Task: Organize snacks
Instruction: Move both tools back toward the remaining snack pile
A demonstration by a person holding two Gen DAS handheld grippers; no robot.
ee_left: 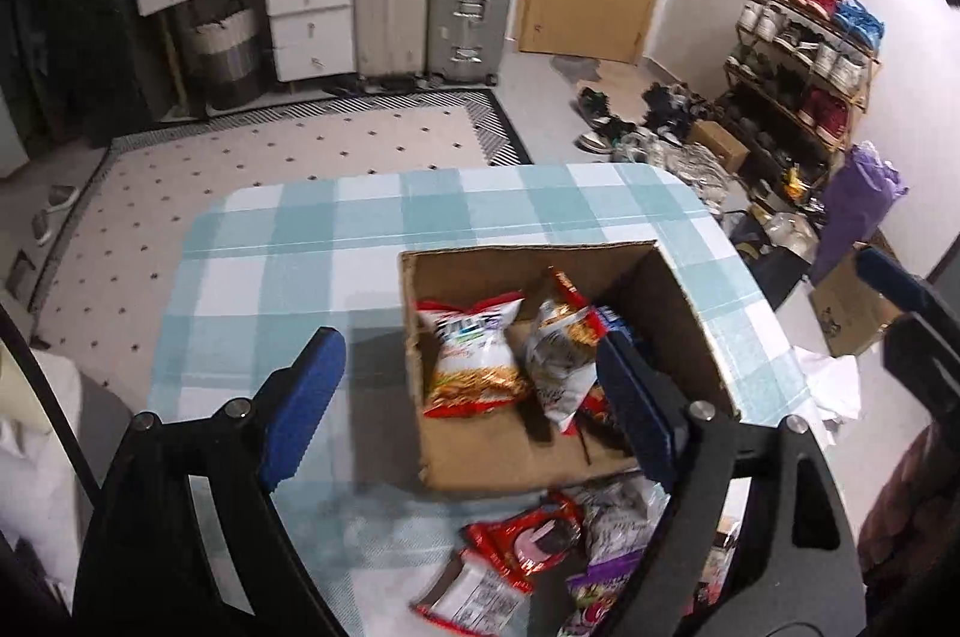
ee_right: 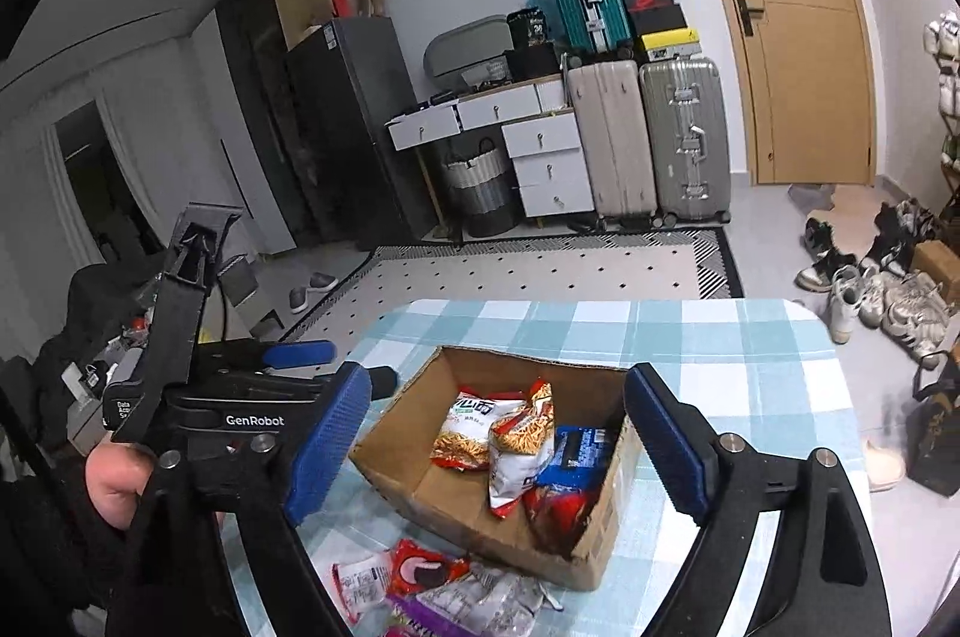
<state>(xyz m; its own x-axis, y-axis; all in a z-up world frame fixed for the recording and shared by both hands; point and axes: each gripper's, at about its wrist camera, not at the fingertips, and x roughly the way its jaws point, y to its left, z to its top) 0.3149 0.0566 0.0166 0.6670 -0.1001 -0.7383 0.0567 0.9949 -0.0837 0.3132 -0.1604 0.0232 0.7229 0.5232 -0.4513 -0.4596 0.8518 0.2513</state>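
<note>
1. Left gripper (ee_left: 474,385): spread wide, empty, above box (ee_left: 690,331) rim.
2. Right gripper (ee_right: 498,433): spread too, empty, over box.
3. Bags (ee_right: 516,433) inside box, mid-table (ee_left: 288,241).
4. Loose packets (ee_left: 528,547) on cloth at 6 o'clock of box.

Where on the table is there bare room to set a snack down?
Free: checked tablecloth left of the cardboard box and between the box and the table's far edge. Crowded: the near edge, where the red snack packet and other loose packets lie, and the box's right half.
</note>
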